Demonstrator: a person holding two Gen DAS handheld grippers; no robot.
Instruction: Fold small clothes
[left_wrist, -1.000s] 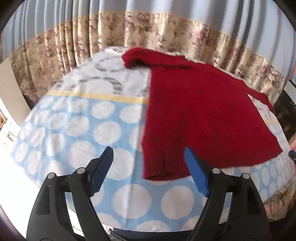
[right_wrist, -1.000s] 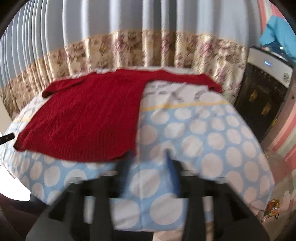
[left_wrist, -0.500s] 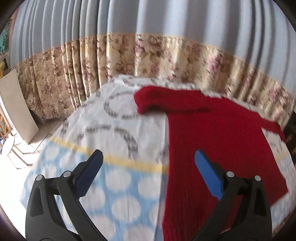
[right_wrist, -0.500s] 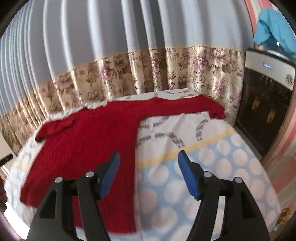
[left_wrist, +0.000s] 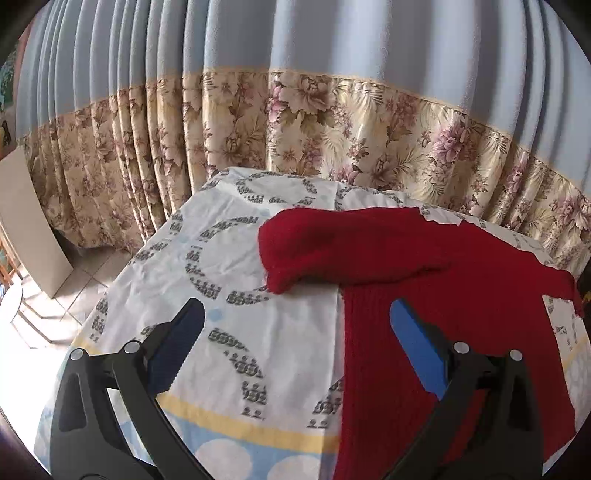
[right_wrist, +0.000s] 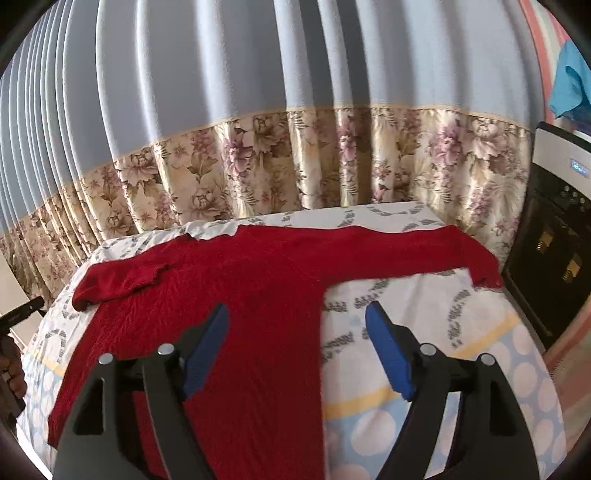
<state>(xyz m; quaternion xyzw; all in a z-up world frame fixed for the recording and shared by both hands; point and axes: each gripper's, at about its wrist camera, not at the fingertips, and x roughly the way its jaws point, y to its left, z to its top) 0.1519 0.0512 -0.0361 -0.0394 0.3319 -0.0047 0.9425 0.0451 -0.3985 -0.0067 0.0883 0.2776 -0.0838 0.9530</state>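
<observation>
A red knitted sweater (right_wrist: 236, 295) lies flat on the table, its hem toward me and both sleeves at the far end. The left sleeve (left_wrist: 332, 247) is folded over near the shoulder; the right sleeve (right_wrist: 424, 251) stretches out to the table's right edge. My left gripper (left_wrist: 297, 315) hangs wide open above the cloth just short of the left sleeve cuff, nothing between its blue pads. My right gripper (right_wrist: 297, 319) hovers over the sweater's right side edge, its jaws opening and nothing gripped.
The table wears a white cloth (left_wrist: 236, 295) with grey rings, a yellow stripe and blue dots. Floral curtains (right_wrist: 332, 166) hang close behind it. A dark appliance (right_wrist: 550, 258) stands at the right. A board (left_wrist: 26, 221) leans at the left. A hand (right_wrist: 11, 365) shows at the right view's left edge.
Both grippers moved from the sweater's hem toward the sleeves at the far end and rose a little. The left jaws spread wider early on; the right jaws widened throughout.
</observation>
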